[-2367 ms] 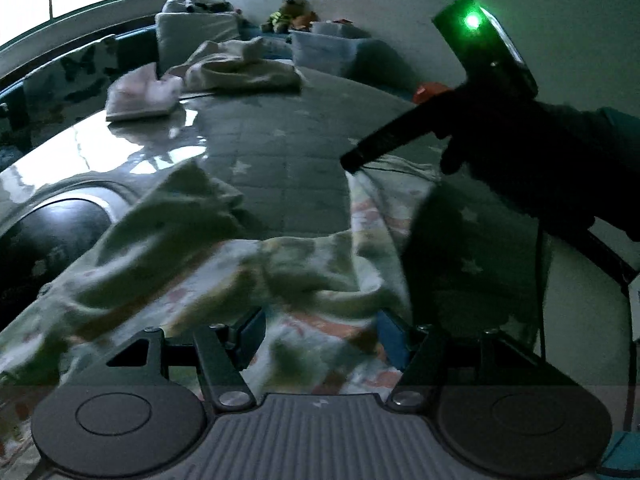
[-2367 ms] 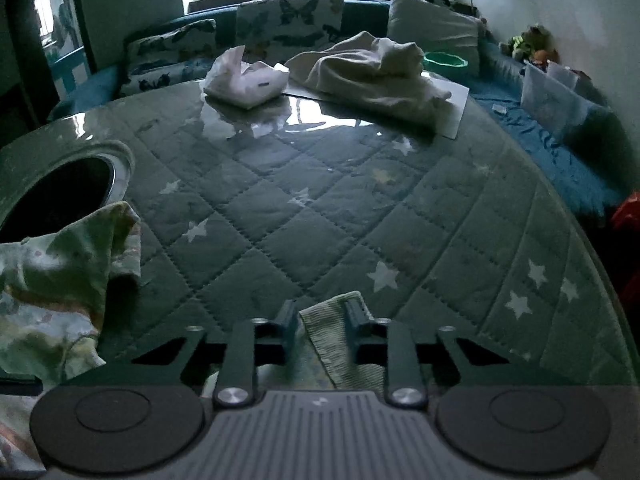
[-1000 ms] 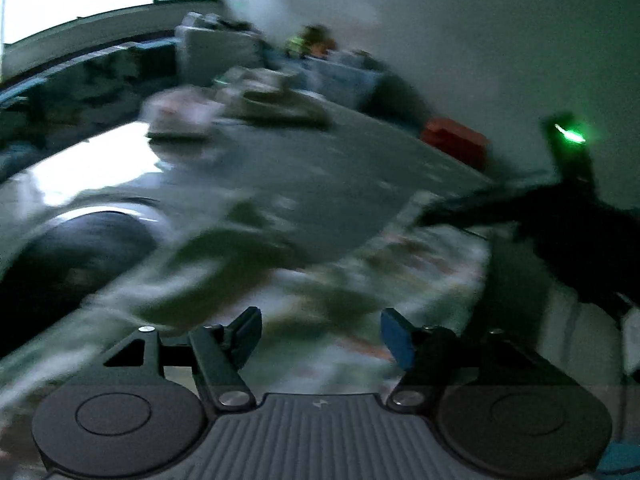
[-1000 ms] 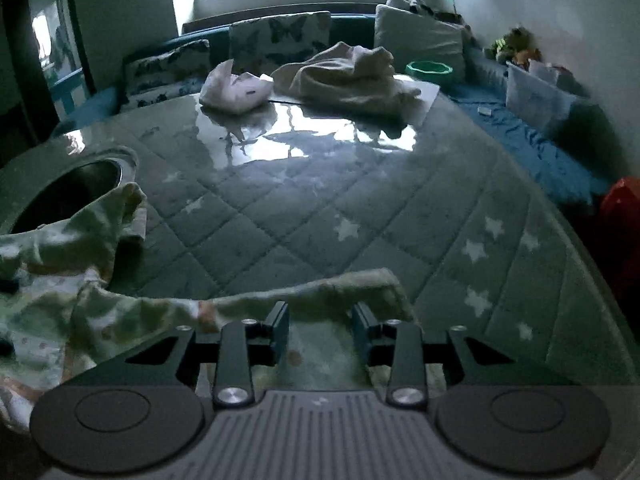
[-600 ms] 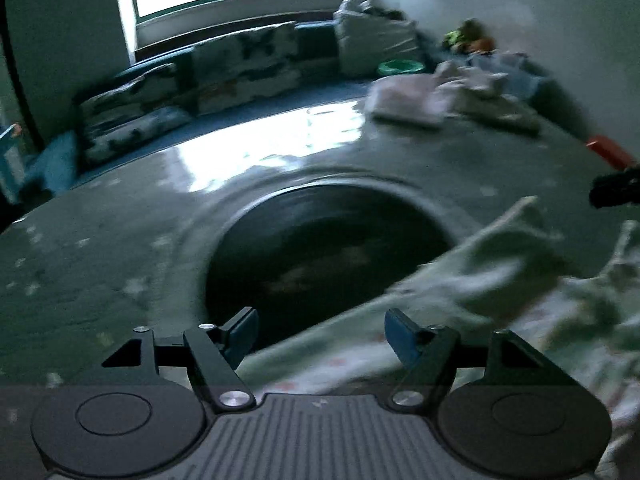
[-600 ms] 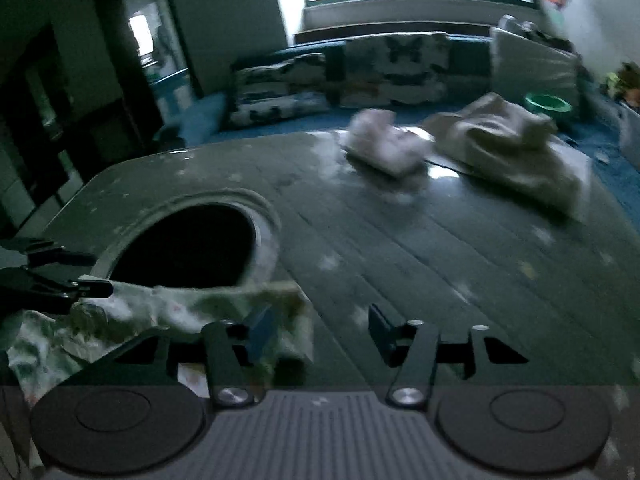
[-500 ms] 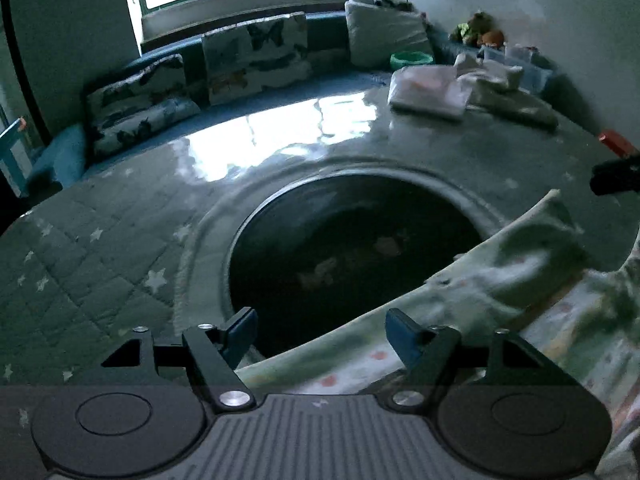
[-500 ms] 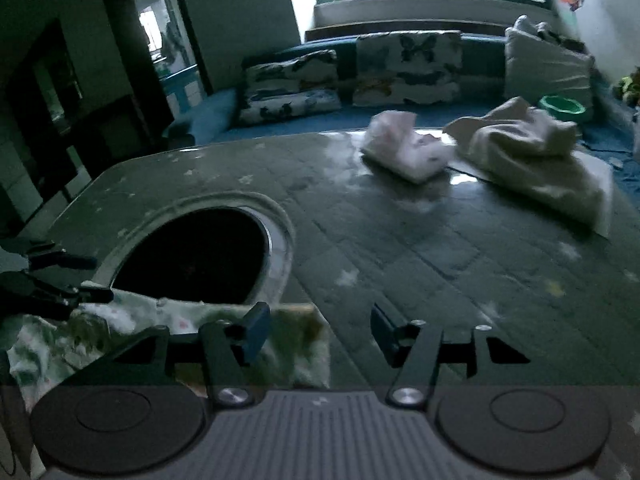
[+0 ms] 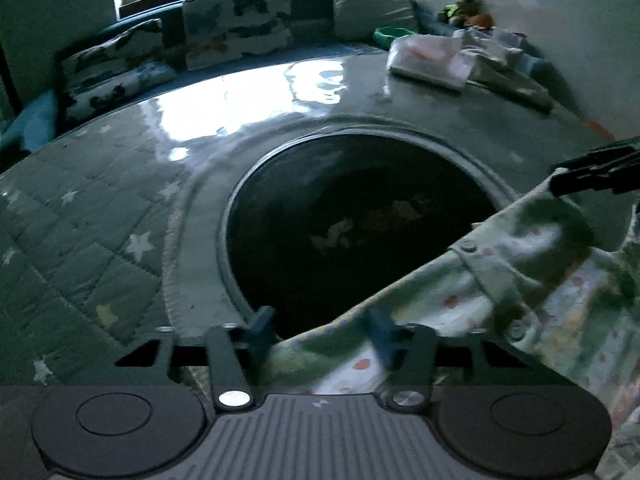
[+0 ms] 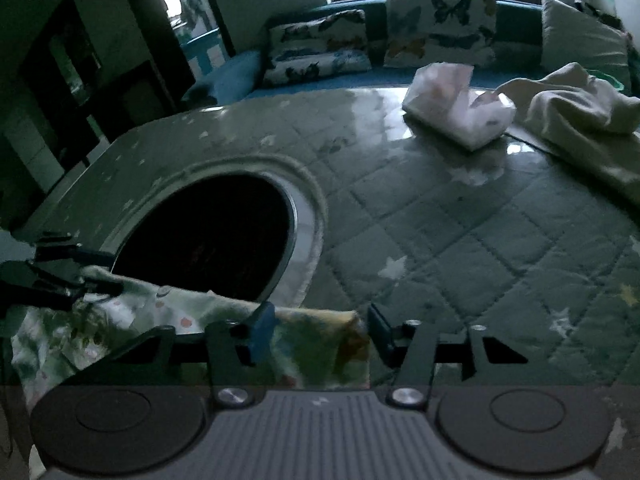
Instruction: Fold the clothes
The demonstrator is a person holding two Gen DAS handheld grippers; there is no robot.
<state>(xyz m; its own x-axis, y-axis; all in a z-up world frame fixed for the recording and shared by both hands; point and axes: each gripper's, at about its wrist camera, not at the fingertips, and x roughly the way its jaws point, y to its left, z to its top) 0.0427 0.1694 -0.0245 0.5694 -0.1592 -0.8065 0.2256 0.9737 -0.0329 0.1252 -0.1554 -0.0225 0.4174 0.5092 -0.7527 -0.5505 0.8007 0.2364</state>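
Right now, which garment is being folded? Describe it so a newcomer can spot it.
Start at the big dark round opening in the quilted star-print table cover. The printed garment drapes over the opening's near rim, between both tools. Unlike the plain pale piles at the far edge, it is greenish with small orange spots and snap buttons.

A round opening [image 9: 360,216] was set into the quilted desk [image 10: 460,240], toward its left side in the right wrist view. A printed garment [image 9: 500,280] was draped over the near edge of the opening and spread to the right of it. The left claw [image 9: 320,330] was placed at the garment's near left edge, the right claw [image 10: 320,330] at its right corner. At the far right of the desk a folded garment [image 10: 460,108] was laid, a loose pile of cloth [image 10: 580,108] just beside it on the right. Cushions [image 10: 380,40] were lined up behind the desk.
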